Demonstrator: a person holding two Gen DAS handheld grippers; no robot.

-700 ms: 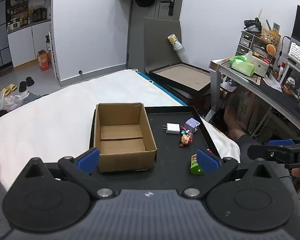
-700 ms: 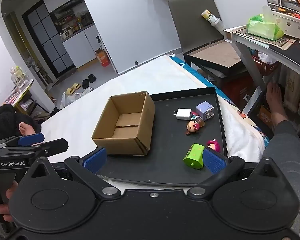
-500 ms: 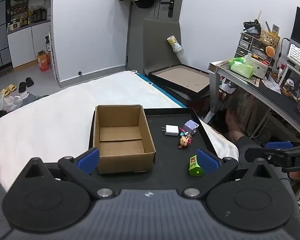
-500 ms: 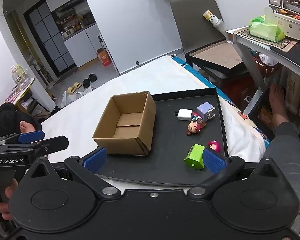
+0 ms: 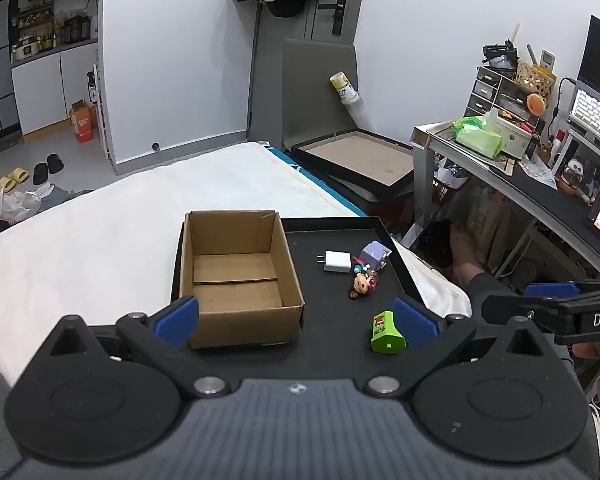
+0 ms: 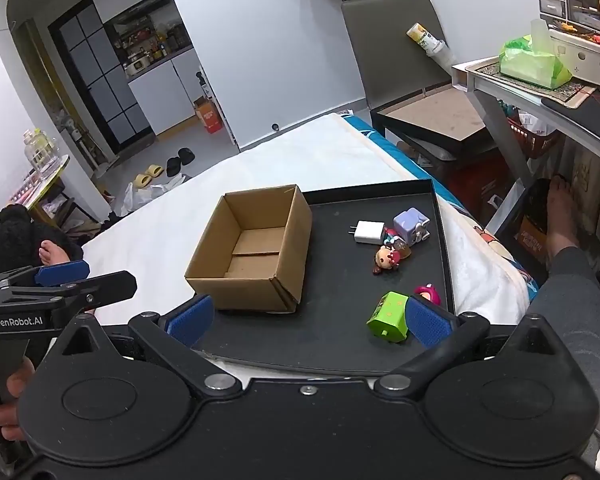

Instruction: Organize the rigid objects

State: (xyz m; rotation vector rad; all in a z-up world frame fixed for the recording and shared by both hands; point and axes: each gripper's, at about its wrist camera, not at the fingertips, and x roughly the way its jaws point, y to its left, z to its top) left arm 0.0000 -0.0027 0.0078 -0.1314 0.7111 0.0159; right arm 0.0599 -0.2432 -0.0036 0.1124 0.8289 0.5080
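Observation:
An empty open cardboard box [image 5: 236, 276] [image 6: 256, 252] stands on the left of a black tray [image 5: 332, 344] [image 6: 340, 332] on a white bed. On the tray's right lie a white charger [image 5: 337, 261] [image 6: 369, 232], a lilac cube toy [image 5: 374, 254] [image 6: 411, 224], a small doll figure [image 5: 362, 285] [image 6: 388, 259], a green block toy [image 5: 386, 332] [image 6: 389, 317] and a pink figure [image 6: 427, 294]. My left gripper [image 5: 296, 320] is open and empty, above the tray's near edge. My right gripper [image 6: 306, 320] is open and empty, likewise near the front edge.
The white bed [image 5: 112, 220] spreads left and behind the tray. A desk [image 5: 512, 168] with clutter stands at the right, a framed board [image 5: 360, 156] leans beyond the bed. A person's leg [image 6: 568, 308] is at the right of the tray.
Both grippers have drawn back and risen slightly; the tray and box look a little farther away. Nothing on the tray has moved.

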